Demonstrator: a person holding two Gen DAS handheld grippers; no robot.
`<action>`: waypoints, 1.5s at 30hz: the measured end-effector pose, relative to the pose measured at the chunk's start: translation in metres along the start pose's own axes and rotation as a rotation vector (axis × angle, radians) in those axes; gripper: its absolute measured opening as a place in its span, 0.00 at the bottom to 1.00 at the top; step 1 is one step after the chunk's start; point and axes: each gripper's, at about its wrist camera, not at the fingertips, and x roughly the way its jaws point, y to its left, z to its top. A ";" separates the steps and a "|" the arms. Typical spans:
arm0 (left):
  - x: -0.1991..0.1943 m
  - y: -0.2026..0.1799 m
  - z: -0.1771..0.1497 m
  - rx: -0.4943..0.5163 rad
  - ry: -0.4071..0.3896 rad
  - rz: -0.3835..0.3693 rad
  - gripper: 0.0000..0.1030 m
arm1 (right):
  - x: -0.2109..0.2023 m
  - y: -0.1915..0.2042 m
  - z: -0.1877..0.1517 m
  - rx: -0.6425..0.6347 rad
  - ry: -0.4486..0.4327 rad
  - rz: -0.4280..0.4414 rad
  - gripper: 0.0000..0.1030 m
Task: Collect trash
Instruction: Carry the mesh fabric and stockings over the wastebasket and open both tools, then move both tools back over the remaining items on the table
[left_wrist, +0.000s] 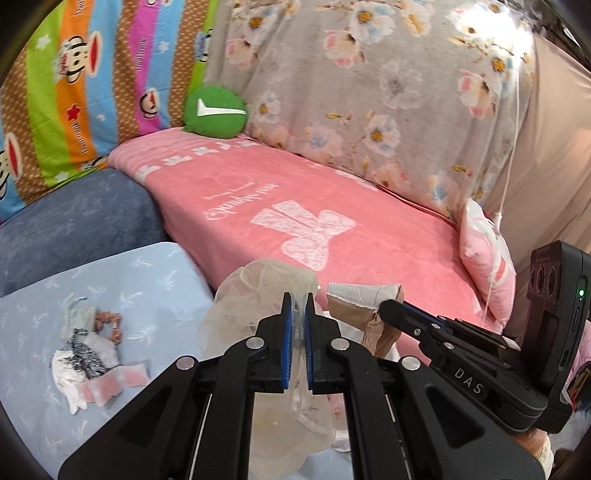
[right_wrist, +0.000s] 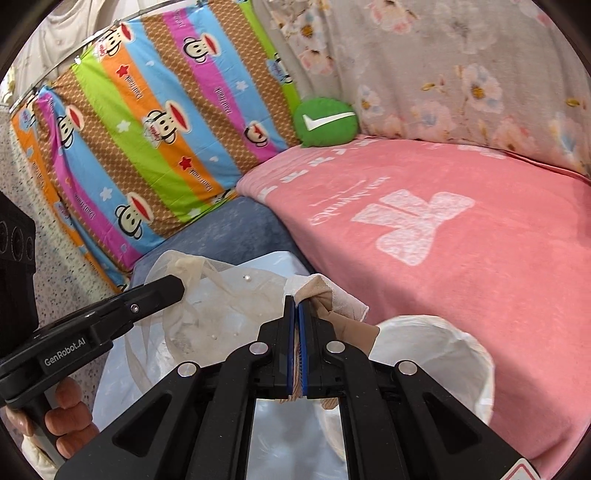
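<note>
Beige-and-white crumpled stocking trash (right_wrist: 325, 295) hangs lengthwise downward, pinched in the closed right claw (right_wrist: 296, 306) above the white bin bag (right_wrist: 461, 354), while the left claw (left_wrist: 299, 302) clamps a translucent mesh bag (left_wrist: 258, 288).

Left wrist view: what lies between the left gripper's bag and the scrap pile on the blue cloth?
Only bare pale blue cloth separates the translucent bag in the left gripper from the scrap pile.

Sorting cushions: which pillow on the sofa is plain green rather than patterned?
The round green pillow with a white tick, in the sofa's back corner; the small pink pillow is printed.
</note>
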 end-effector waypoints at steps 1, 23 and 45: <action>0.003 -0.008 0.000 0.006 0.003 -0.009 0.05 | -0.005 -0.006 -0.002 0.004 -0.004 -0.011 0.02; 0.052 -0.089 -0.012 0.087 0.105 -0.072 0.08 | -0.054 -0.089 -0.023 0.097 -0.012 -0.118 0.02; 0.043 -0.060 -0.015 0.021 0.061 0.049 0.55 | -0.041 -0.073 -0.019 0.066 -0.009 -0.087 0.24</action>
